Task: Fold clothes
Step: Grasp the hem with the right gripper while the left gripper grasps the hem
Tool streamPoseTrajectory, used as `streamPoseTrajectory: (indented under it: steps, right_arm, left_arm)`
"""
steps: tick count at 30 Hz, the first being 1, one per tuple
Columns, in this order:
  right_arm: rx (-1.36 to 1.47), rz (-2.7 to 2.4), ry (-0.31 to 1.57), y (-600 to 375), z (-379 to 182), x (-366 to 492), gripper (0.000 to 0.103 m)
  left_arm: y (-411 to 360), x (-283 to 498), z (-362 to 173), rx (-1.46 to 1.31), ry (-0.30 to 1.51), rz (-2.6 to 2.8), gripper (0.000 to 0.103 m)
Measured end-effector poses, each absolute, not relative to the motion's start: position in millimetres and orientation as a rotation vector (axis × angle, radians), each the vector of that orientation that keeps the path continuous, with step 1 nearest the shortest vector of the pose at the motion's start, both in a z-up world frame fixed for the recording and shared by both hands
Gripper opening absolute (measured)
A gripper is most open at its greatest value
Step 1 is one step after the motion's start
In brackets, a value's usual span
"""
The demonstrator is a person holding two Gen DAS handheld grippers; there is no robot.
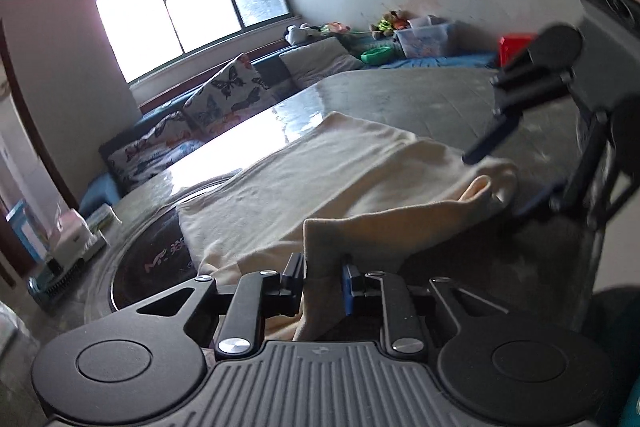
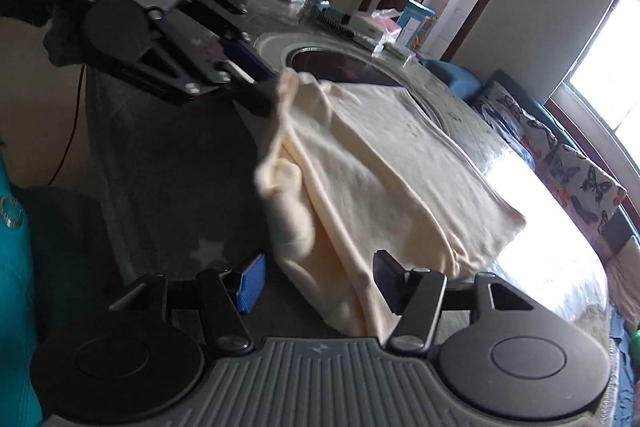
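A cream garment point(image 1: 320, 167) lies spread over the grey table point(image 1: 420, 95), with its near edge lifted. My left gripper point(image 1: 322, 279) is shut on a bunched fold of that edge. The right wrist view shows the same grip, with the raised corner point(image 2: 286, 83) at the left gripper's tips. My right gripper point(image 2: 318, 275) stands open. The garment point(image 2: 380, 155) hangs down between its jaws, against the right finger and apart from the blue pad point(image 2: 250, 283) on the left. In the left wrist view, one of the right gripper's fingers point(image 1: 492, 135) hovers over the far end of the lifted edge.
A round dark inset point(image 1: 152, 259) sits in the table, partly under the garment. Tissue boxes point(image 1: 76, 239) and small packets point(image 2: 384, 27) stand at the table's far end. A sofa with butterfly cushions point(image 1: 224, 95) runs along the window side. A clear box of toys point(image 1: 424, 35) sits beyond.
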State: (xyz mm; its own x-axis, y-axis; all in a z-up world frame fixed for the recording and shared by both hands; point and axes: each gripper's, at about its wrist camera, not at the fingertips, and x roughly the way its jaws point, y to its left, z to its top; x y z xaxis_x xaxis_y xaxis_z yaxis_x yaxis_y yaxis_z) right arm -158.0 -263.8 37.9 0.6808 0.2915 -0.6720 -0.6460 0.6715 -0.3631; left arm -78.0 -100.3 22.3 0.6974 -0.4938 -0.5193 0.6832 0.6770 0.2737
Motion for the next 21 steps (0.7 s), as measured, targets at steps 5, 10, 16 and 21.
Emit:
streamPoseTrajectory:
  steps: [5, 10, 16, 21]
  right_arm:
    - [-0.509, 0.551, 0.644, -264, 37, -130, 0.03]
    - [-0.335, 0.546, 0.701, -278, 45, -106, 0.014]
    - [-0.239, 0.542, 0.715, -289, 52, -99, 0.01]
    - [-0.238, 0.527, 0.702, -288, 53, -103, 0.008]
  left_arm:
    - [-101, -66, 21, 0.454, 0.467, -0.677, 0.024]
    - [-90, -81, 21, 0.507, 0.451, -0.665, 0.042]
    - [-84, -98, 7, 0.621, 0.436, -0.651, 0.043]
    - [-82, -100, -2, 0.677, 0.417, -0.629, 0.029]
